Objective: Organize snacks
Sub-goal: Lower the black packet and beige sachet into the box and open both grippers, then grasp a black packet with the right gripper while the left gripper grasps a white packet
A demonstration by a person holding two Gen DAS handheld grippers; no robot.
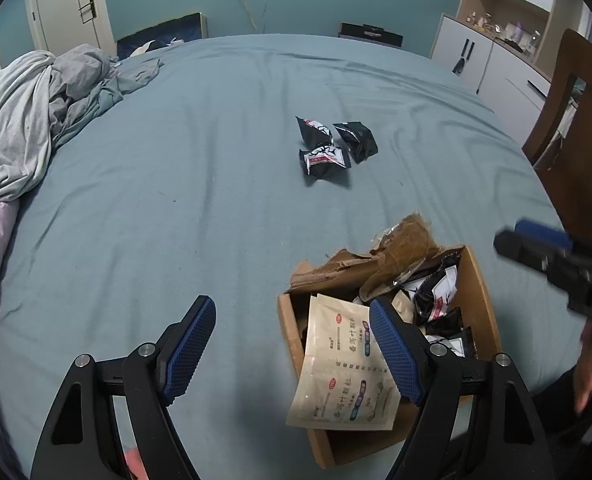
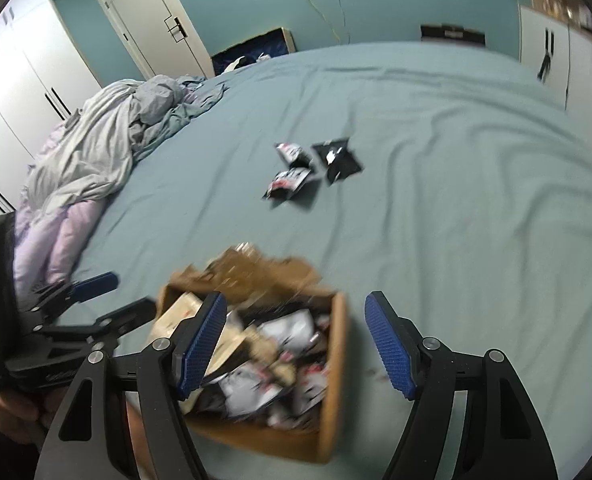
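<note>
Three black snack packets (image 1: 334, 146) lie on the bed, one cardboard box (image 1: 484, 300) holds more.

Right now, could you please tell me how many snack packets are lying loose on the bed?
3, clustered mid-bed beyond the box: far-left packet, far-right packet, nearest packet. None seems hidden.

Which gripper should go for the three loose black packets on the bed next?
Probably right. The right gripper hangs open over the cardboard box, lined up with the loose packets; the left gripper sits beside the box.
</note>
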